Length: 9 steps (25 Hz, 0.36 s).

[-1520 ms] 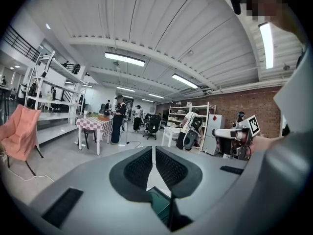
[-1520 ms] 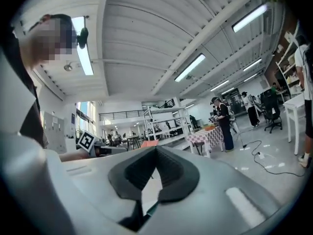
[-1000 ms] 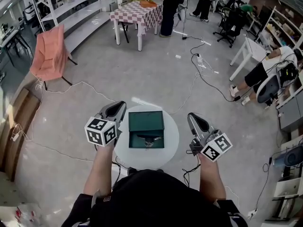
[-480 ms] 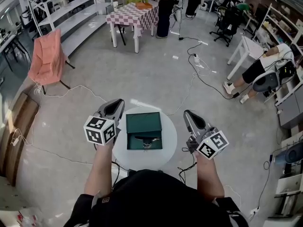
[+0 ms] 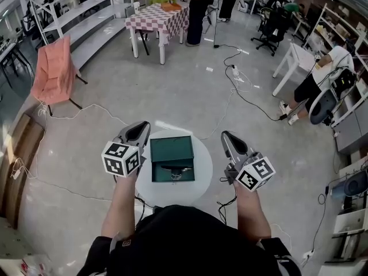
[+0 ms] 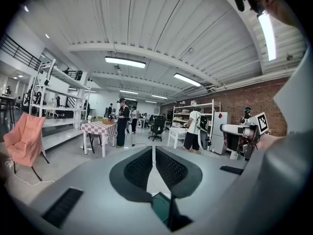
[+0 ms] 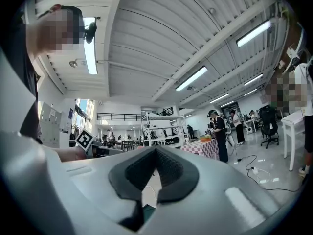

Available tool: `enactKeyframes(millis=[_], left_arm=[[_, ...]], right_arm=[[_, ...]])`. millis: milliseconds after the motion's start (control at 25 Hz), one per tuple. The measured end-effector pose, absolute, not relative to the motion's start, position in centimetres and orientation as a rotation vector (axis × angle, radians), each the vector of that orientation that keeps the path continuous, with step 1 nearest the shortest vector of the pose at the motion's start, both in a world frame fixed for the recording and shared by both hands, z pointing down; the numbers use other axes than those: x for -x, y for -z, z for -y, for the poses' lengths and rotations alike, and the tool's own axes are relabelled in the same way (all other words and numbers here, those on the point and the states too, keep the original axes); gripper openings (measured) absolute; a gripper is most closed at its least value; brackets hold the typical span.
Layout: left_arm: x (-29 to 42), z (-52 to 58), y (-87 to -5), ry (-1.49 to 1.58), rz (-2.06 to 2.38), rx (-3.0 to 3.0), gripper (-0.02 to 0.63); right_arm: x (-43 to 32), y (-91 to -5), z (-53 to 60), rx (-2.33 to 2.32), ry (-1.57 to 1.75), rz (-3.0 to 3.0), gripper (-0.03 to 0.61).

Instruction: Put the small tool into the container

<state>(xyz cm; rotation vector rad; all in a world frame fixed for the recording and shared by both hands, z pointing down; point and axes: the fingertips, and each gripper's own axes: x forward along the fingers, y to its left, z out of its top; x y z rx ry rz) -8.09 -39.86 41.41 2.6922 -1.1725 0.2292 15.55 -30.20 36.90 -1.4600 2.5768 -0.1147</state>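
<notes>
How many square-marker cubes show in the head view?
2. The left marker cube, on the left gripper beside the green box; right marker cube, on the right gripper. None seems hidden.

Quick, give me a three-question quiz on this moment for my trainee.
1. True or false: the dark green rectangular box on the round white table stands open.
2. Where is the small metal tool? A) inside the box B) on the table beside it C) between jaws
3. Fill in: the left hand-held gripper and the right hand-held gripper are both ____.
Key: 1 true; 2 A; 3 shut.
</notes>
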Motion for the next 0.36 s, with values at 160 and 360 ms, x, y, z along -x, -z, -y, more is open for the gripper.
enactKeyframes(millis=[160, 360], left_arm=[[8.34, 39.98, -41.61, -0.228, 1.174, -2.688, 0.026], [8.26, 39.88, -41.64, -0.235, 1.169, -2.683, 0.026]], right_arm=[[-15.17, -37.05, 30.25, 1.455, 0.119, -2.582, 0.008], [-15.11, -37.00, 30.16, 1.446, 0.132, -2.583, 0.008]])
